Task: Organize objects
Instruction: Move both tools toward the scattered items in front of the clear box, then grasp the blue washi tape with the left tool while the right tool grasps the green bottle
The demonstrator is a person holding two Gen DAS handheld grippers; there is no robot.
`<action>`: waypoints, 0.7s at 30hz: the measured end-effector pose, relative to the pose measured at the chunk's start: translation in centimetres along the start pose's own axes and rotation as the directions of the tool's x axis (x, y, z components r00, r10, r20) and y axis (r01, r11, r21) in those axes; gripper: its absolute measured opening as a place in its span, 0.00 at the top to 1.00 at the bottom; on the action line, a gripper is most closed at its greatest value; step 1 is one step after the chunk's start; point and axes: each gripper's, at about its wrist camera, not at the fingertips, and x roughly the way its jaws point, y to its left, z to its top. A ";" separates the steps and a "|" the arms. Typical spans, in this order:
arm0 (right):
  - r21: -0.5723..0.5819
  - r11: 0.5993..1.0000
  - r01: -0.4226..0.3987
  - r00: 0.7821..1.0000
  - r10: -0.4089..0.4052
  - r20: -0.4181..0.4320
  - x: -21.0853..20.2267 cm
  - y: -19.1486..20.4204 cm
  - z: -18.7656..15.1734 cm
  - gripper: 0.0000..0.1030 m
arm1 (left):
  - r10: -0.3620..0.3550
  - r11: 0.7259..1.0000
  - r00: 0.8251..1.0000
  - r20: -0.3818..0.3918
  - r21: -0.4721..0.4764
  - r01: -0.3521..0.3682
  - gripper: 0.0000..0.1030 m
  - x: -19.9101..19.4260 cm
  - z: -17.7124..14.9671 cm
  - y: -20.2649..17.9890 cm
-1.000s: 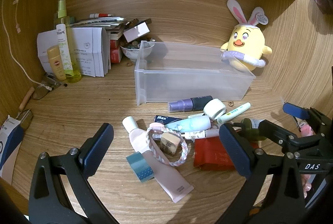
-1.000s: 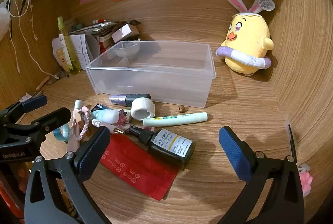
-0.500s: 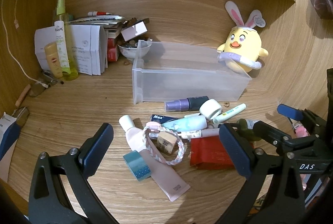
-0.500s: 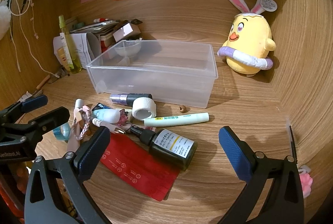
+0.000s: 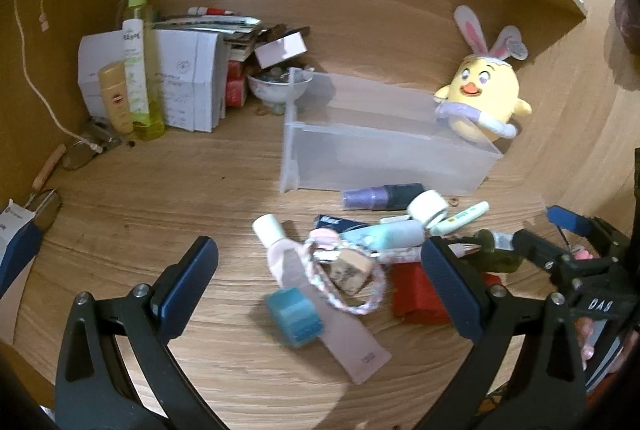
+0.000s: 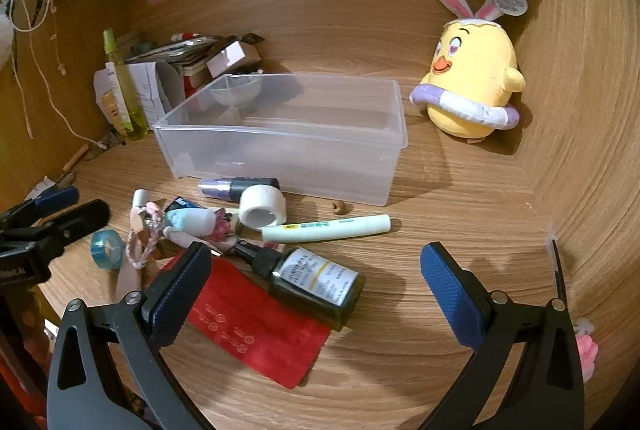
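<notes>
An empty clear plastic bin (image 6: 288, 134) (image 5: 384, 146) stands mid-desk. In front of it lies a pile: a purple-and-black tube (image 6: 236, 187), a white tape roll (image 6: 262, 211), a pale green pen (image 6: 326, 229), a dark dropper bottle (image 6: 312, 280), a red packet (image 6: 256, 326), a pink tube (image 5: 320, 306), a blue tape roll (image 5: 295, 316) and a braided loop with a wooden block (image 5: 348, 272). My left gripper (image 5: 320, 290) hovers open above the pink tube and blue tape. My right gripper (image 6: 316, 288) stands open over the dropper bottle. Neither holds anything.
A yellow chick plush (image 6: 472, 82) sits at the back right corner. At the back left stand a green spray bottle (image 5: 138, 58), a yellow bottle (image 5: 114, 98), papers and boxes (image 5: 188, 82) and a small bowl (image 5: 278, 86). Wooden walls enclose three sides.
The left gripper has pulled back and risen a little, so the pile looks smaller and farther. The right view has barely shifted. Both grippers stayed open.
</notes>
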 end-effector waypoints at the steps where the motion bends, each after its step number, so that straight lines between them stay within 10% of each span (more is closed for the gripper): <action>1: 0.004 1.000 0.003 1.000 -0.003 -0.002 0.0 -0.3 0.0 0.00 | 0.006 1.000 1.000 -0.006 0.002 -0.006 0.00 0.1 -0.1 0.3; 13: 0.067 0.998 -0.001 0.997 0.006 -0.071 1.7 -2.8 -1.1 0.02 | 0.071 0.997 0.992 -0.101 0.023 -0.070 0.00 1.7 -2.2 1.9; 21: 0.100 0.995 -0.032 0.993 0.042 -0.107 2.9 -3.2 -1.6 0.14 | 0.059 0.998 0.990 -0.129 0.013 -0.058 0.21 2.5 -3.0 2.2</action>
